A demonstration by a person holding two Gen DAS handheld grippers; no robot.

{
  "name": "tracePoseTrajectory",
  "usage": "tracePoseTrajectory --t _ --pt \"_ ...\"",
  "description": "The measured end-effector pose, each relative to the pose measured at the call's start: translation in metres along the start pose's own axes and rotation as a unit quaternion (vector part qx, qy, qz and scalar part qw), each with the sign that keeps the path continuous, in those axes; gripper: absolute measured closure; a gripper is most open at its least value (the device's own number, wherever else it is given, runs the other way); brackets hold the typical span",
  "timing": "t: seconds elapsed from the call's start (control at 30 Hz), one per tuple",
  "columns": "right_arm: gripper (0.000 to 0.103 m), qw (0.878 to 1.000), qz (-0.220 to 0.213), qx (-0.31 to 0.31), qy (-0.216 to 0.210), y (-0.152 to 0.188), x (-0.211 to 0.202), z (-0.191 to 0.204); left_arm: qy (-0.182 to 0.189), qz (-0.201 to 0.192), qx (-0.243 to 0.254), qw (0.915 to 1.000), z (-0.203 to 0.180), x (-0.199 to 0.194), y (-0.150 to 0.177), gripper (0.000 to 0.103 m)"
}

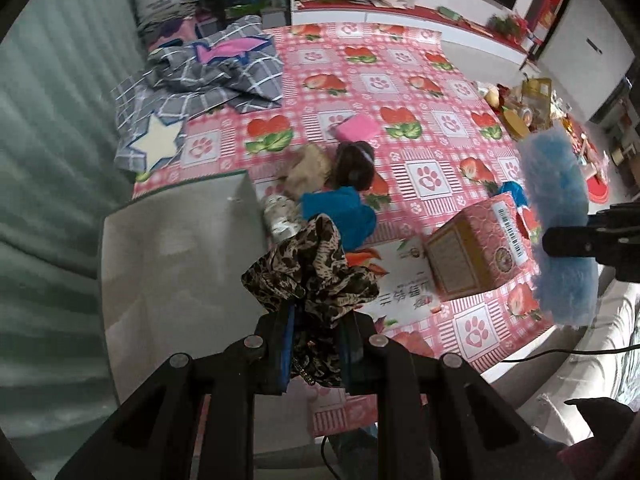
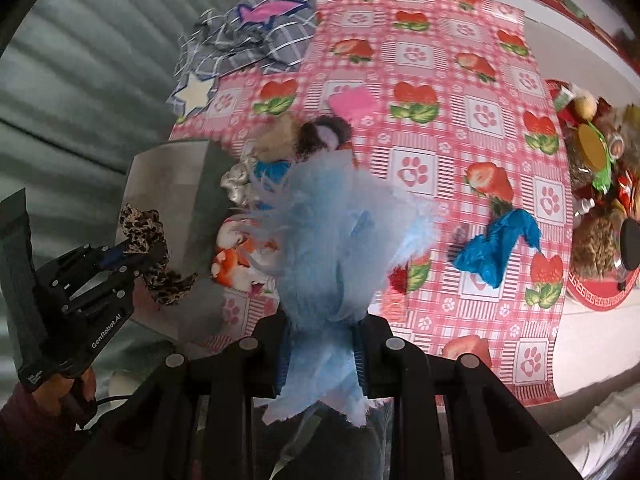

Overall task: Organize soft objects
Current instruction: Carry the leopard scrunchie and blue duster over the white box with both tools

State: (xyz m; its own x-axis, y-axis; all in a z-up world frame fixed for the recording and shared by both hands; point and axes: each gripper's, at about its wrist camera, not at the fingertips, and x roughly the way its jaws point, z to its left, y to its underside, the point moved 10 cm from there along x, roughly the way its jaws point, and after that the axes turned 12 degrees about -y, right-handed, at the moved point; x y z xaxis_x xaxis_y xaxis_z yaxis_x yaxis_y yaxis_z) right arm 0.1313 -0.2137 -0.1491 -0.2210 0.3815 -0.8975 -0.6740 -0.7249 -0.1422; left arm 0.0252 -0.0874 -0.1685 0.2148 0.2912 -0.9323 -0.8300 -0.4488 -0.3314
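Note:
My left gripper (image 1: 316, 344) is shut on a leopard-print fabric piece (image 1: 310, 276), held above the edge of a grey box (image 1: 180, 264). My right gripper (image 2: 324, 344) is shut on a fluffy light-blue cloth (image 2: 332, 248) that hangs over the pink strawberry tablecloth (image 2: 448, 80). Each gripper shows in the other's view: the right gripper (image 1: 554, 242) with the light-blue cloth (image 1: 560, 200), the left gripper (image 2: 120, 256) with the leopard piece (image 2: 148, 240). On the table lie a pink pad (image 1: 357, 127), a tan soft piece (image 1: 310, 168), a dark brown one (image 1: 354, 164) and a blue cloth (image 1: 344, 216).
A cardboard carton (image 1: 476, 248) lies on its side at the right of the table. A grey plaid quilt (image 1: 200, 76) is bunched at the far left corner. Another blue cloth (image 2: 496, 248) lies to the right. A red tray of clutter (image 2: 600, 200) stands beyond the right edge.

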Motion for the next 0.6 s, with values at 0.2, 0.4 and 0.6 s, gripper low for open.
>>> tracePoseTrajectory --t 0.2,0.4,0.6 --pt "0.076 0.999 0.015 -0.032 0.0 -0.002 0.013 0.033 -0.004 -0.004 -0.033 0.9994 0.029 -0.004 0.013 0.083" --pt "0.076 0.998 0.032 -0.062 -0.006 -0.003 0.028 0.065 -0.015 -0.001 -0.063 0.9979 0.056 -0.005 0.029 0.083" --pt "0.076 0.995 0.051 -0.086 -0.016 0.001 0.046 0.093 -0.022 0.015 -0.089 0.9957 0.079 -0.001 0.05 0.083"
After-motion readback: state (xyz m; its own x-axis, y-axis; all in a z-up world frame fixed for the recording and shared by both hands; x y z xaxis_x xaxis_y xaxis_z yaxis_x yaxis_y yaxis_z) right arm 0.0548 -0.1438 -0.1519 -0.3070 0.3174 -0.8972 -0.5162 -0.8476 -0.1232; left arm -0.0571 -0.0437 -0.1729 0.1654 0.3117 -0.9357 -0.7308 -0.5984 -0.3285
